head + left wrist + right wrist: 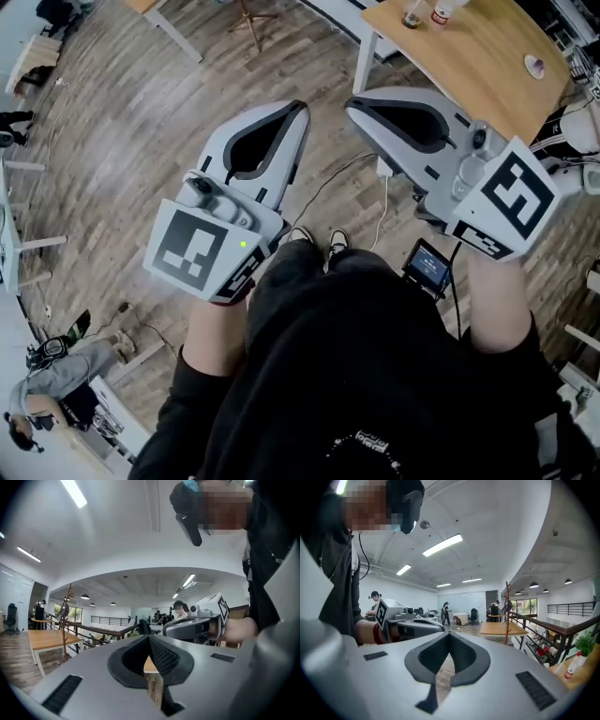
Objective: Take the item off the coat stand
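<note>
1. Two grippers are held out side by side over a wooden floor (112,141). Both are about level, and their tips are near each other but apart.
2. On the left, the left gripper (298,111) has its fingers pressed together with nothing between them. In its own view the dark ribbed pads (164,656) meet in one line.
3. Far off to the left in that view stands the coat stand (69,603), a thin brown pole with branch-like pegs, beside a wooden table (47,639).
4. A small dark item (63,611) hangs near the top of the stand, well apart from both grippers. It is too small to tell what it is.
5. To the right, the right gripper (352,108) also has its fingers (465,658) closed on each other and holds nothing. It tilts slightly down.
6. In the right gripper view the stand is far off to the right, with the dark item up on its pegs. The table lies just left of the pole.
7. At the far right of the head view, two bottles (427,13) stand at the far edge of a wooden table.
8. Near the person, two shoes (319,242) show between the grippers. A small lit screen (428,266) sits just under the right gripper.
</note>
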